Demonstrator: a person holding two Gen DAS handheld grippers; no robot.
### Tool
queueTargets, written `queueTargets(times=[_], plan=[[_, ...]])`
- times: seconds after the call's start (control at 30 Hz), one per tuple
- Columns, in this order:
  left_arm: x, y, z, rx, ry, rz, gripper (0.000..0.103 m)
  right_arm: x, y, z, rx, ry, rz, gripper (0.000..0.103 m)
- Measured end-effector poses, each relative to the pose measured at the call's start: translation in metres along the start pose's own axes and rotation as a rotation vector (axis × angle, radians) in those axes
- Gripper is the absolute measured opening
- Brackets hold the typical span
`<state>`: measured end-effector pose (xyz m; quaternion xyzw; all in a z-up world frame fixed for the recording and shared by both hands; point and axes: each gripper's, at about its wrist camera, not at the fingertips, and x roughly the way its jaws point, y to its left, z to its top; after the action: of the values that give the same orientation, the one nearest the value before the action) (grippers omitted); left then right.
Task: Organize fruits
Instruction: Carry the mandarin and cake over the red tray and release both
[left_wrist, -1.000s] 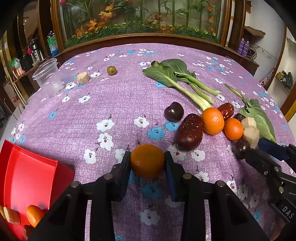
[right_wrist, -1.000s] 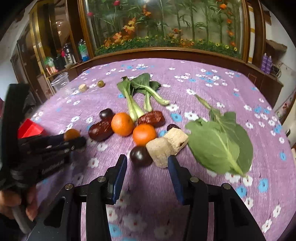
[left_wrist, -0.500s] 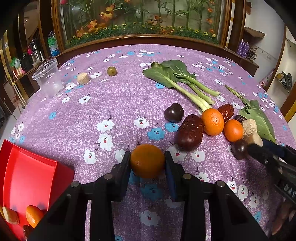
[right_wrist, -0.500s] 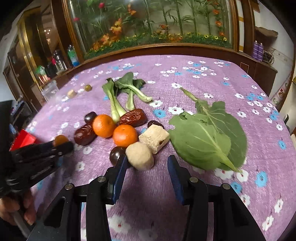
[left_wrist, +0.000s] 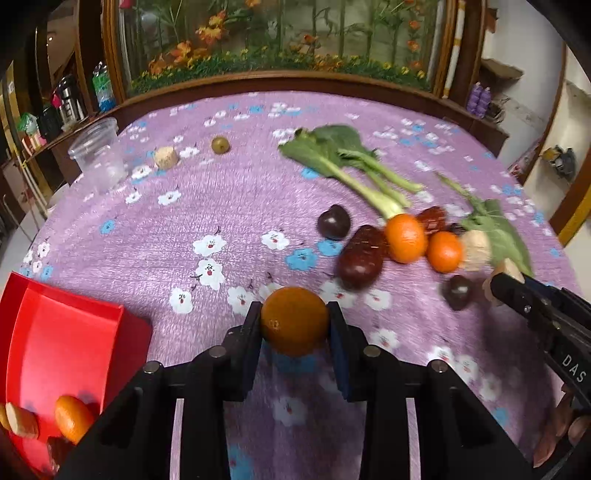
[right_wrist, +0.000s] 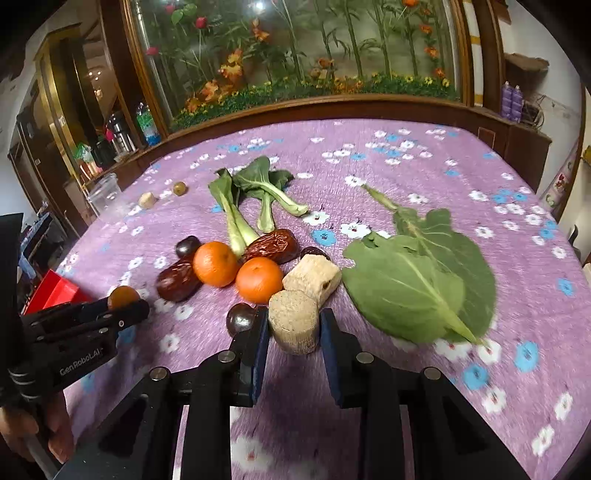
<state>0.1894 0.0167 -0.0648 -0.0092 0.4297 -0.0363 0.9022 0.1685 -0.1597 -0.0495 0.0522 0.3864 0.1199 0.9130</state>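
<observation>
My left gripper (left_wrist: 294, 311) is shut on a dull orange fruit (left_wrist: 293, 330), held just above the purple flowered cloth; it also shows in the right wrist view as the left gripper (right_wrist: 125, 306). The jaws of my right gripper (right_wrist: 293, 314) are closing on a round beige chunk (right_wrist: 293, 326), and both pads touch its sides. Right behind it lie a second beige block (right_wrist: 312, 275), two bright oranges (right_wrist: 215, 264) (right_wrist: 259, 279), two red dates (right_wrist: 273, 245) (right_wrist: 177, 277) and two dark plums (right_wrist: 240, 319) (right_wrist: 187, 246). A red bin (left_wrist: 55, 332) at lower left holds an orange and a beige piece.
Bok choy (right_wrist: 240, 199) and a big green leaf (right_wrist: 417, 280) lie on the cloth behind and to the right of the pile. At the far left stand a clear plastic cup (left_wrist: 98, 155), a small beige piece (left_wrist: 166, 158) and a small green fruit (left_wrist: 220, 144). A wooden rail edges the table.
My right gripper's jaws have narrowed from wide apart to touching the round beige chunk, which now sits squarely between them. The left gripper keeps the orange and has hardly moved.
</observation>
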Motion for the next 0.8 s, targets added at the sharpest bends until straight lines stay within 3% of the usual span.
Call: queueTargets(times=[0.2, 0.33, 0.57, 0.8], plan=[[-0.055, 0.01, -0.025, -0.056, -0.067, -0.142, 0.032, -0.049, 0.014, -0.021, -0.001, -0.038, 0.035, 0.029], [-0.094, 0.018, -0.05, -0.075, -0.111, -0.164, 0.032, -0.075, 0.032, -0.041, -0.011, -0.044, 0.081, 0.029], [-0.139, 0.034, -0.088, -0.108, -0.148, -0.142, 0.032, -0.101, 0.083, -0.07, -0.066, -0.047, 0.17, 0.029], [-0.164, 0.063, -0.11, -0.17, -0.139, 0.002, 0.032, -0.112, 0.125, -0.083, -0.125, -0.049, 0.226, 0.03]])
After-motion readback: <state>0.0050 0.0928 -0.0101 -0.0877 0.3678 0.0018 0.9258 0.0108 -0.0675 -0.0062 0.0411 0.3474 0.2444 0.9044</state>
